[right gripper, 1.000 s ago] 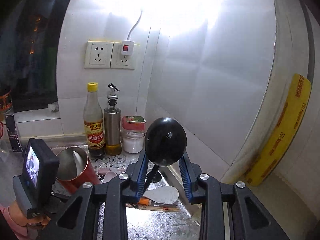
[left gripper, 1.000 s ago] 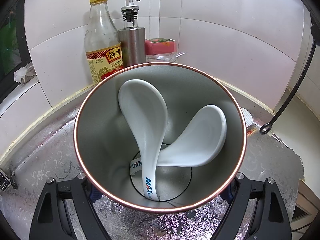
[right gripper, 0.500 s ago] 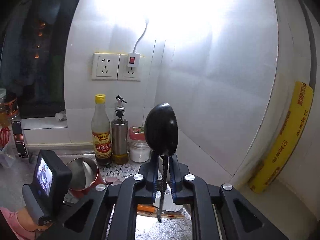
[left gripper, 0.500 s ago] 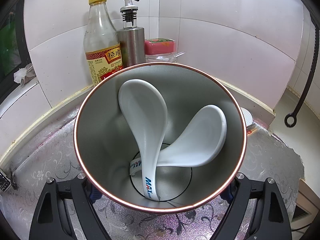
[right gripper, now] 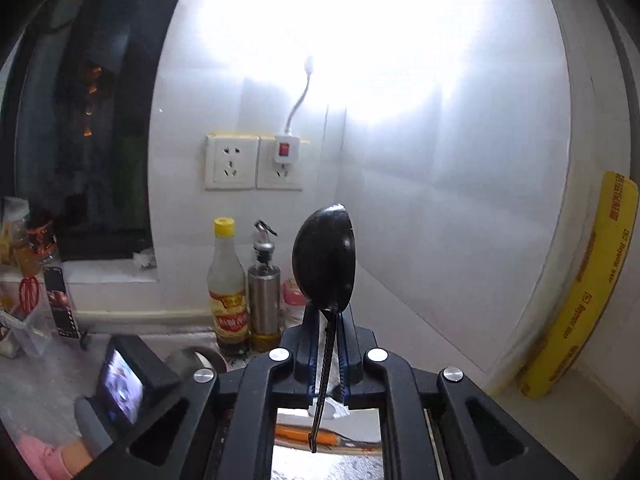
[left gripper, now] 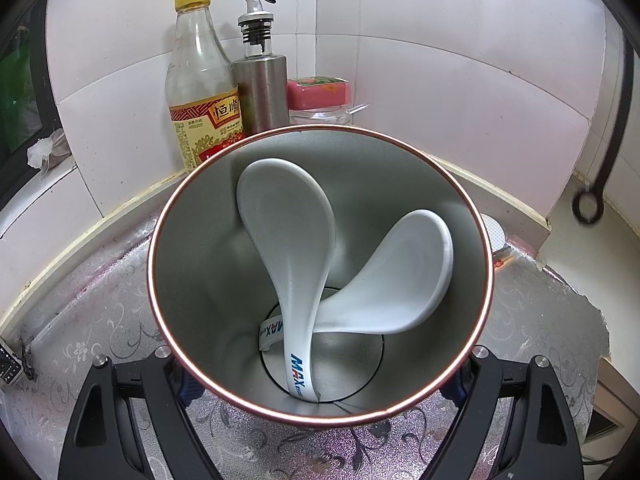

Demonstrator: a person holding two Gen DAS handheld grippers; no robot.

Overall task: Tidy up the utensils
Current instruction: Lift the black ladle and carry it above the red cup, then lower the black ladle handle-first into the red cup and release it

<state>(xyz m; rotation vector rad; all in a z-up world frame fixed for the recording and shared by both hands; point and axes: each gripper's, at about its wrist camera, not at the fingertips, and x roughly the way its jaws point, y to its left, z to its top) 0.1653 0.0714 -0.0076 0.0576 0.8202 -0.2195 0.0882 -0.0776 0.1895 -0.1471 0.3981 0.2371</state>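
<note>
My left gripper [left gripper: 322, 356] is shut on a steel cup [left gripper: 192, 280] with a copper-red rim, one finger on each side. Two white ceramic spoons [left gripper: 288, 216] [left gripper: 404, 276] stand inside it, handles down. My right gripper [right gripper: 329, 340] is shut on the thin handle of a black spoon [right gripper: 324, 258]. Its bowl stands upright above the fingers and its handle hangs down between them. That handle's ring end [left gripper: 588, 208] shows at the right of the left wrist view. The cup [right gripper: 200, 360] sits low and to the left of the right gripper, partly hidden.
A vinegar bottle [left gripper: 200, 92], a steel oil dispenser [left gripper: 260, 76] and a red-lidded jar [left gripper: 320, 96] stand in the tiled wall corner behind the cup. Wall sockets [right gripper: 256, 162] are above them. An orange-handled utensil [right gripper: 304, 436] lies on the counter under the right gripper. A yellow roll [right gripper: 580, 284] leans at the right.
The right gripper's jaws closed onto the black spoon's handle and rose; the spoon bowl turned edge-on. The handle's ring swung right in the left wrist view. The left gripper and cup stayed still.
</note>
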